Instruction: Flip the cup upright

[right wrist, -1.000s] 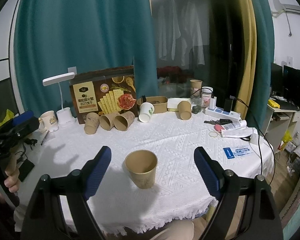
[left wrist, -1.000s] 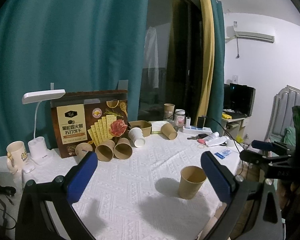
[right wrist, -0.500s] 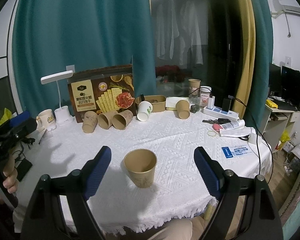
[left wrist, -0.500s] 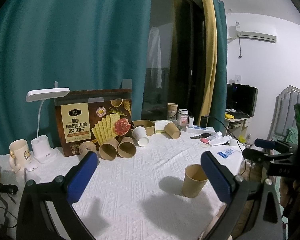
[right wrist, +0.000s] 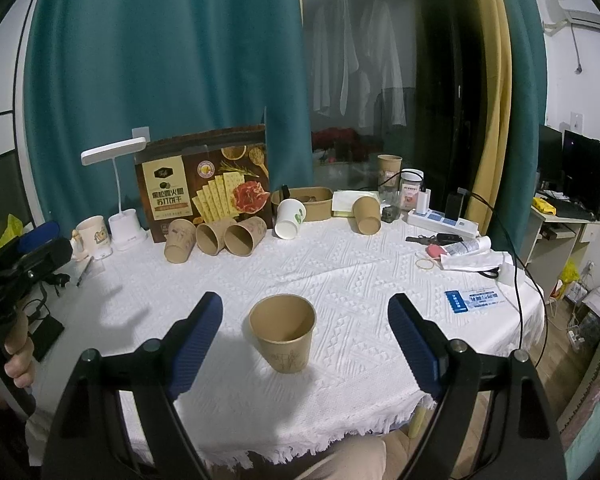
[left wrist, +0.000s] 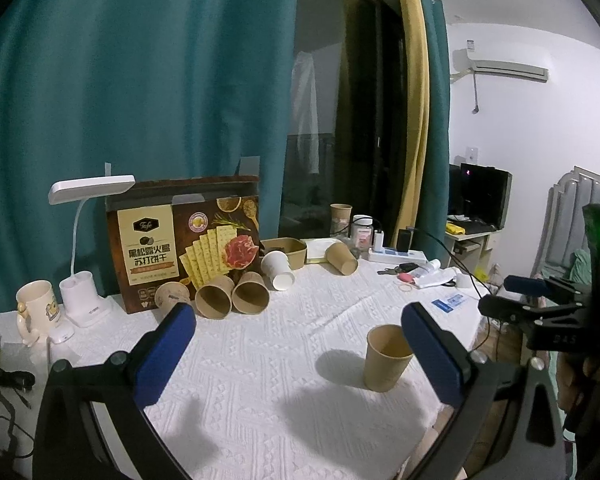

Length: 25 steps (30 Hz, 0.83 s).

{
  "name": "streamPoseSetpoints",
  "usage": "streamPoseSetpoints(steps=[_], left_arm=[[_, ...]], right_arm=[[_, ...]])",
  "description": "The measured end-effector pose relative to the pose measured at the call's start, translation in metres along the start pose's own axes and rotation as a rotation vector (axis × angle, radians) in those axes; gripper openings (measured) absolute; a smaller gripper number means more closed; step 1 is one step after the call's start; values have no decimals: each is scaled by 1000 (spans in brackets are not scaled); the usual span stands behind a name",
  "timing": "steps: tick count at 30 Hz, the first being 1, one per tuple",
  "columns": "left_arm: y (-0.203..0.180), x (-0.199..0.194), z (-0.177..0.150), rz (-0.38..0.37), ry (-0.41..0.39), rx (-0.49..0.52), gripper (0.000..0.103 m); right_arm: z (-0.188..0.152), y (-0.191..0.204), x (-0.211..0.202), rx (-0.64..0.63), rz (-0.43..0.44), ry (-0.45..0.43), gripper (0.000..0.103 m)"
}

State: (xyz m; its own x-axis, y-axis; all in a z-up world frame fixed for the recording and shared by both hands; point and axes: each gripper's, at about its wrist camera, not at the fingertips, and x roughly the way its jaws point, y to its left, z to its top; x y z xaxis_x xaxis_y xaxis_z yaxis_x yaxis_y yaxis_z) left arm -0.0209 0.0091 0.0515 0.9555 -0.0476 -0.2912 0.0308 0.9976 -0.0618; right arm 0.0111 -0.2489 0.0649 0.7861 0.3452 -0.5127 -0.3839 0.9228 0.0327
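A brown paper cup stands upright, mouth up, on the white tablecloth near the front edge. It also shows in the left wrist view. My right gripper is open and empty, its blue pads on either side of the cup but drawn back from it. My left gripper is open and empty over the cloth, the cup just inside its right pad. The right gripper shows at the right edge of the left wrist view, the left gripper at the left edge of the right wrist view.
Several brown cups lie on their sides at the back by a cracker box, with a white cup and another brown cup. A desk lamp, mug, power strip and small items stand at the edges.
Both grippers have drawn back and risen slightly from the table. The upright cup has not moved.
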Motion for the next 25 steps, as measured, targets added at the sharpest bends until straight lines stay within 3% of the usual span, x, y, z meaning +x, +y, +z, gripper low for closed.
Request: streamPoseSetpoints(steps=[25], left_arm=[[-5,11,-3,-15,19,-2,103]], right_arm=[[-9,-5,7,1,-1,16,83]])
